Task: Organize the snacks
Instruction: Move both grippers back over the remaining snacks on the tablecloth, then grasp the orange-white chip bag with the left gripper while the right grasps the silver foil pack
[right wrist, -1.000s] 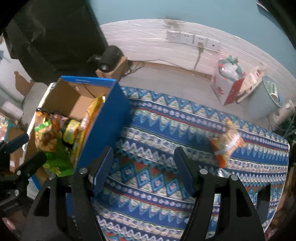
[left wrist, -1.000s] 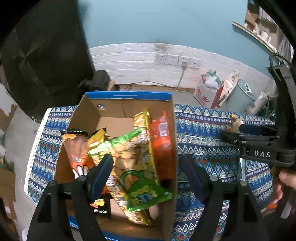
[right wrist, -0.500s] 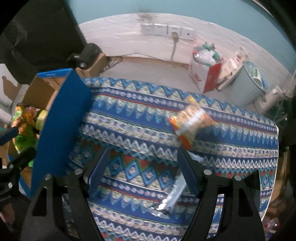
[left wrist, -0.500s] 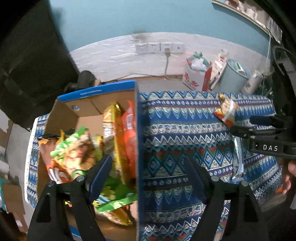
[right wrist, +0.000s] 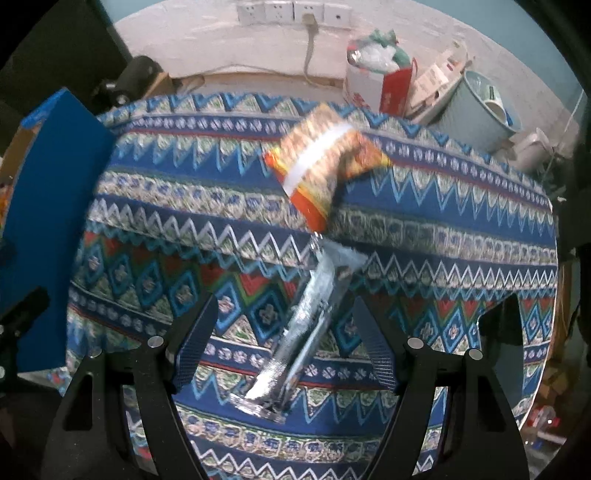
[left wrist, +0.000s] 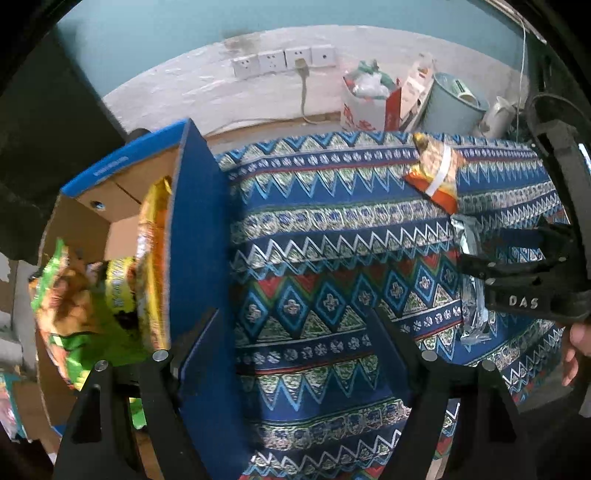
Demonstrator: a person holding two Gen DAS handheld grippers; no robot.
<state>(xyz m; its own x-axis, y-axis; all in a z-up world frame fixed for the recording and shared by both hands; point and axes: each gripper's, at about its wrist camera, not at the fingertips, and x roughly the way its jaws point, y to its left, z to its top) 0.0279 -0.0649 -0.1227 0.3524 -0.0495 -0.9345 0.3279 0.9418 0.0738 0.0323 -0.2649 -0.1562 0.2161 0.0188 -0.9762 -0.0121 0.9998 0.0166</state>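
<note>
A blue cardboard box (left wrist: pixel 195 236) at the table's left end holds several snack bags (left wrist: pixel 96 295). An orange snack bag (right wrist: pixel 321 166) and a long silver packet (right wrist: pixel 306 325) lie on the patterned tablecloth (right wrist: pixel 207 206). My right gripper (right wrist: pixel 284 343) is open and empty, with the silver packet lying between its fingers below them. My left gripper (left wrist: pixel 291 343) is open and empty, hovering at the box's right wall. The right gripper also shows in the left wrist view (left wrist: pixel 517 273), over the silver packet (left wrist: pixel 471 291) and near the orange bag (left wrist: pixel 436 170).
Beyond the table's far edge stand a red and white bag (right wrist: pixel 376 77), a pale bucket (right wrist: pixel 476 107) and wall sockets (right wrist: pixel 291 11). The box's blue side (right wrist: pixel 48 229) rises at the left of the right wrist view.
Both grippers have swung to the right, away from the box. The orange bag and silver packet have come to the middle of the right wrist view, the packet now between its fingers.
</note>
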